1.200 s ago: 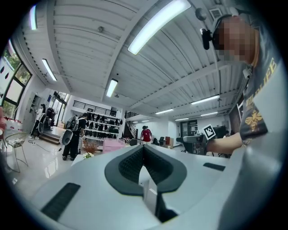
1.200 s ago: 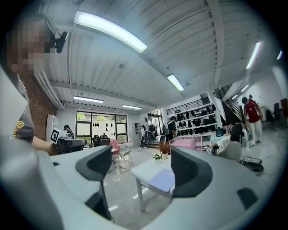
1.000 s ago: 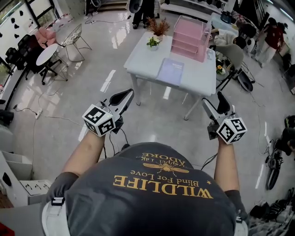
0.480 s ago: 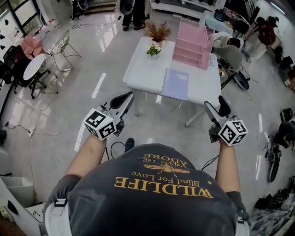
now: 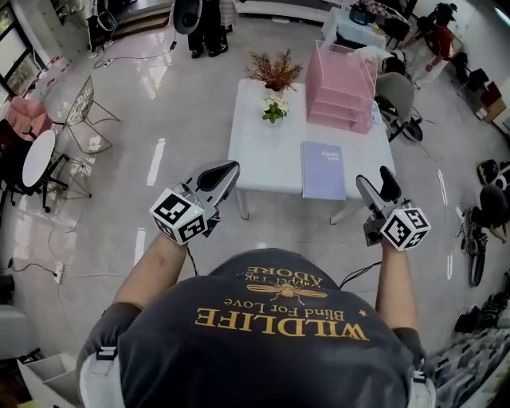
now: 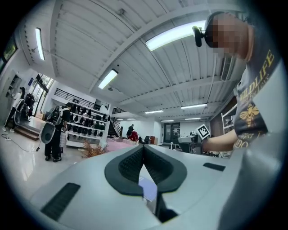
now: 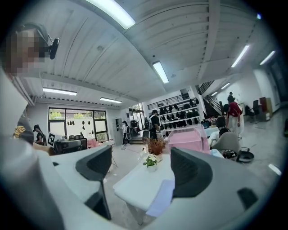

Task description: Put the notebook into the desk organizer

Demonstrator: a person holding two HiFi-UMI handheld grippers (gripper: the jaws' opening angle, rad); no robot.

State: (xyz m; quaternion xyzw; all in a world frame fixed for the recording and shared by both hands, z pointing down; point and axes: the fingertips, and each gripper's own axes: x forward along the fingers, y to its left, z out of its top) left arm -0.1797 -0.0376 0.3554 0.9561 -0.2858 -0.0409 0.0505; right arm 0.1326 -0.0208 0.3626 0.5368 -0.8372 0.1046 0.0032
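Note:
A lavender notebook [image 5: 323, 169] lies flat on the near right part of the white table [image 5: 267, 155]; it shows too in the right gripper view as the notebook [image 7: 161, 197]. The pink tiered desk organizer [image 5: 340, 76] stands at the table's far right, also seen as the organizer [image 7: 189, 140]. My left gripper [image 5: 226, 169] is held in the air short of the table's near left edge, jaws closed together and empty. My right gripper [image 5: 377, 180] hovers just off the near right corner, jaws apart with nothing between them.
A dried-flower arrangement [image 5: 275, 70] and a small green plant in a pot [image 5: 274, 110] stand at the table's far left. A grey chair [image 5: 396, 96] sits to the right of the table, wire chairs [image 5: 84, 119] stand at left. People [image 5: 209, 20] stand beyond.
The person has walked closer to the table; it now sits nearer and more centred in the head view. Both grippers keep the same pose, left closed, right apart.

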